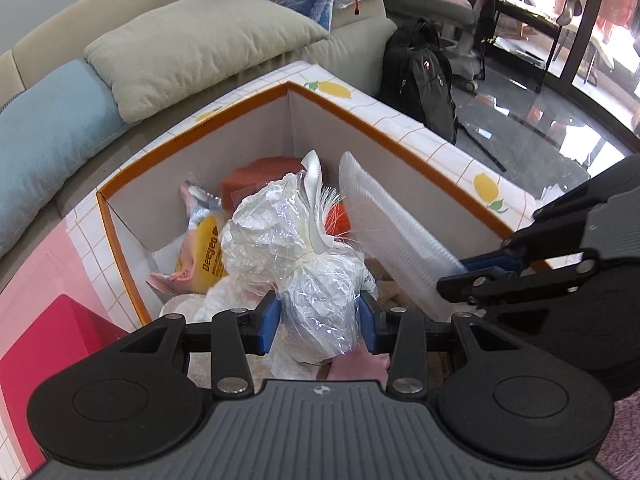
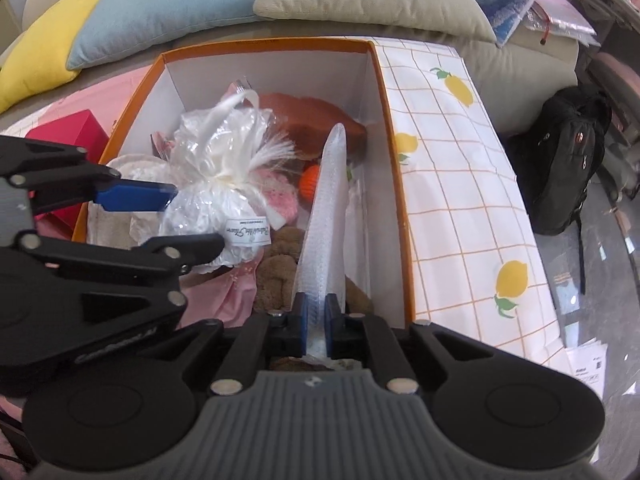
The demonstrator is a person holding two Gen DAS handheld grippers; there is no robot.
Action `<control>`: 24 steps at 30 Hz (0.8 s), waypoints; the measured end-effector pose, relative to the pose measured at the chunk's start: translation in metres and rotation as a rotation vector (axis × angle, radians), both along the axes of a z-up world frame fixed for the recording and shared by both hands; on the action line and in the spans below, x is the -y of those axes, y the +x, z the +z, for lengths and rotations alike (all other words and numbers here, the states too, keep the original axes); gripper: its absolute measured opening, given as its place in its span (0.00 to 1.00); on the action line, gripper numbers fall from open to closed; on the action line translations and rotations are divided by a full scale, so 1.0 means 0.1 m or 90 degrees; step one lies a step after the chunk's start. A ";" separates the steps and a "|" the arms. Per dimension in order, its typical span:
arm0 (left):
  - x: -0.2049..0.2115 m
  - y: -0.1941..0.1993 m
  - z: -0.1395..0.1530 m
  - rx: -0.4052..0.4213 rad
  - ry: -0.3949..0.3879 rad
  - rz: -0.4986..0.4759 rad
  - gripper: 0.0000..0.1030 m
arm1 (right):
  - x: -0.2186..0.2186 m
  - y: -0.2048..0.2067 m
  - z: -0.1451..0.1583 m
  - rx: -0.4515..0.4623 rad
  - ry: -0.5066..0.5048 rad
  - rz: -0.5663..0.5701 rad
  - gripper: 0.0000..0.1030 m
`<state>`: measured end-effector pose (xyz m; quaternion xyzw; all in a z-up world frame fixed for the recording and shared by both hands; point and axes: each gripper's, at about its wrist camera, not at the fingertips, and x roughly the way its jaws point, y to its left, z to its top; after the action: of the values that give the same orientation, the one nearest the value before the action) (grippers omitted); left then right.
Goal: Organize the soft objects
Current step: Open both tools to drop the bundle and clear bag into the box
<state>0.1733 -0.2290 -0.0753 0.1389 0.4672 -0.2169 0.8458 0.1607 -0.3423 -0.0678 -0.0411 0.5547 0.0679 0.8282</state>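
An orange-rimmed storage box (image 1: 120, 256) with a lemon-print cover holds soft items; it also shows in the right wrist view (image 2: 392, 160). My left gripper (image 1: 319, 324) is shut on a white plush wrapped in clear plastic (image 1: 296, 240), held over the box; the plush also shows in the right wrist view (image 2: 216, 184). My right gripper (image 2: 317, 322) is shut on a white bubble-wrap sheet (image 2: 326, 216), standing on edge against the box's right wall (image 1: 384, 224). Inside lie a brown plush (image 2: 280, 268), a pink cloth (image 2: 224, 296), an orange item (image 2: 312, 182) and a yellow snack packet (image 1: 202, 256).
A sofa behind the box carries a beige cushion (image 1: 192, 52), a blue cushion (image 1: 48, 148) and a yellow cushion (image 2: 44, 68). A red box (image 1: 60, 340) sits left of the storage box. A black backpack (image 2: 560, 160) stands on the glossy floor to the right.
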 end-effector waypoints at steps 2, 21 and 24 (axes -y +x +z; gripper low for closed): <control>-0.02 0.00 -0.01 -0.003 0.003 0.000 0.47 | -0.01 -0.01 0.01 0.003 -0.004 0.005 0.16; -0.52 -0.18 0.68 0.084 -0.090 0.044 0.61 | -0.16 -0.12 0.58 0.091 -0.029 0.022 0.56; -0.69 -0.23 0.86 0.109 -0.112 0.069 0.61 | -0.25 -0.17 0.77 0.124 -0.023 0.027 0.61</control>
<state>0.1500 -0.1604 0.0105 0.0572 0.3792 -0.1984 0.9020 0.1438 -0.3173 0.0093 -0.0741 0.4715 0.0708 0.8759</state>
